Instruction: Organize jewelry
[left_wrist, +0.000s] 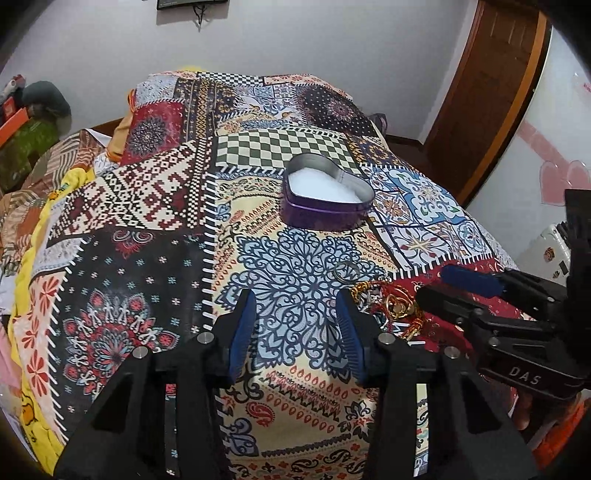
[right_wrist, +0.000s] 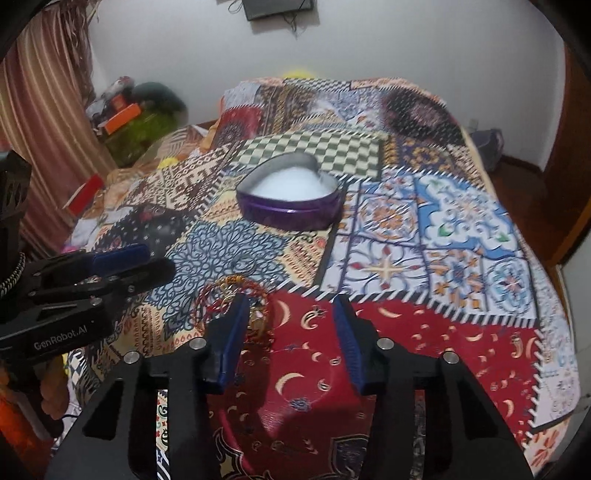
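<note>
The heart-shaped tin (left_wrist: 325, 192) sits on the bedspread (left_wrist: 147, 258), farther back. The jewelry pile (left_wrist: 391, 302) lies nearer, right of the left gripper (left_wrist: 295, 332), just beside the right gripper (right_wrist: 291, 343).

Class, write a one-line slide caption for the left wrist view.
Open left gripper hovers over patterned bedspread; jewelry pile beside it, heart-shaped tin beyond.

White letters "DAS" mark the black body of the right tool (left_wrist: 452, 291), seen from the left wrist; "GenRobot.AI" is printed on the left tool (right_wrist: 147, 264), seen from the right wrist.
</note>
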